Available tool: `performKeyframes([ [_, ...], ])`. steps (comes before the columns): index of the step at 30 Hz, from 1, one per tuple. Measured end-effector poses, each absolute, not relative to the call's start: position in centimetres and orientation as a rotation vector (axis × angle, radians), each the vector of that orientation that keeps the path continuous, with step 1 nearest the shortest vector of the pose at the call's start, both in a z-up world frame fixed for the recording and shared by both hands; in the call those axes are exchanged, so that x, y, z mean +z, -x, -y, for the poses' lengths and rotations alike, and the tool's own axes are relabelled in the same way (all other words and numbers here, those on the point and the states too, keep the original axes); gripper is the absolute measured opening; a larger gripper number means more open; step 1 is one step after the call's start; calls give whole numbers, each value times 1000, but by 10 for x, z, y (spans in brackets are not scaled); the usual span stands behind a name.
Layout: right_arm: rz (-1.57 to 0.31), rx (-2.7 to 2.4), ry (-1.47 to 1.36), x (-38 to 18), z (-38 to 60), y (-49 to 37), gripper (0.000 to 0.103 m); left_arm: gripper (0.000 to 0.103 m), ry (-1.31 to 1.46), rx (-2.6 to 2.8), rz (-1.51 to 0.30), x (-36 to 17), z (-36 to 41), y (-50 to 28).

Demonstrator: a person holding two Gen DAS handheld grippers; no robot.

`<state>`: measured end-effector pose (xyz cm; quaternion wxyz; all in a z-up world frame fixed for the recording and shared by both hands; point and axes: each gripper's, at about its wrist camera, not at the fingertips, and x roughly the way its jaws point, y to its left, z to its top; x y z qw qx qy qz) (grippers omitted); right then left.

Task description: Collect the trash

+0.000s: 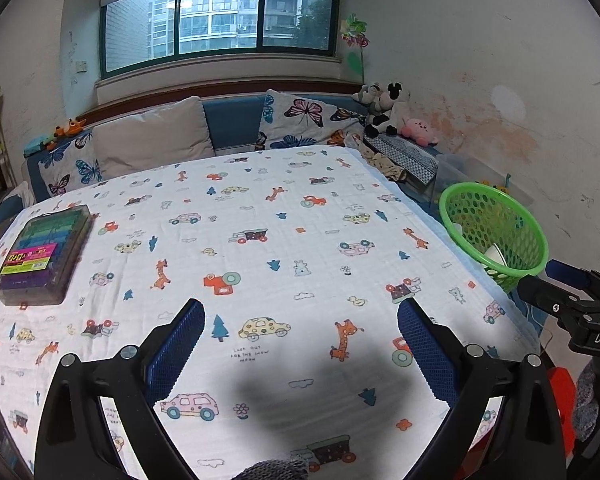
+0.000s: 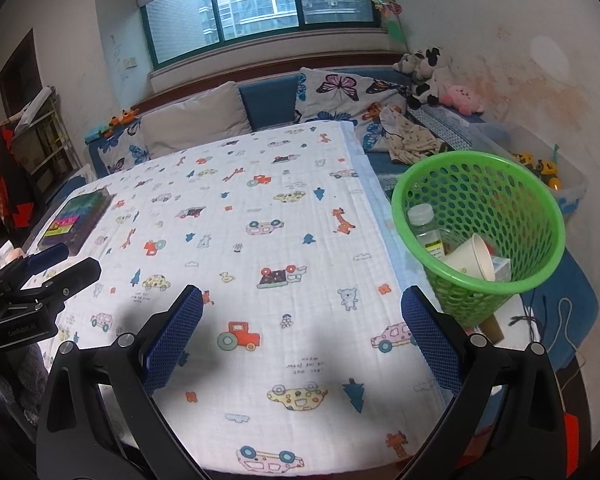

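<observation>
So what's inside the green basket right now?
The basket holds a clear plastic bottle, a paper cup on its side and a pale box. Anything beneath them is hidden.

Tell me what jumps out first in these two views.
The bright green perforated plastic basket beside the table's right edge grabs the eye, holding a clear plastic bottle and a white paper cup. Next, the white cartoon-printed tablecloth, bare except for a clear plastic case of coloured pieces at its far left.

Open tablecloth (image 1: pixel 260 240) between case (image 1: pixel 44 256) and basket (image 2: pixel 480 216)
</observation>
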<state>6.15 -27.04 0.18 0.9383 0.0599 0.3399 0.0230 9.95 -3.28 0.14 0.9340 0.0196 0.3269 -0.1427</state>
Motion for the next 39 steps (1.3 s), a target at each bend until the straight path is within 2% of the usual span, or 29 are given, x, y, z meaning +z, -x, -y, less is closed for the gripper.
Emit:
performKeyframes([
  [39,-642,18,-61,10,262,-47,99,94,-43,-237,-594,7,25,-75],
])
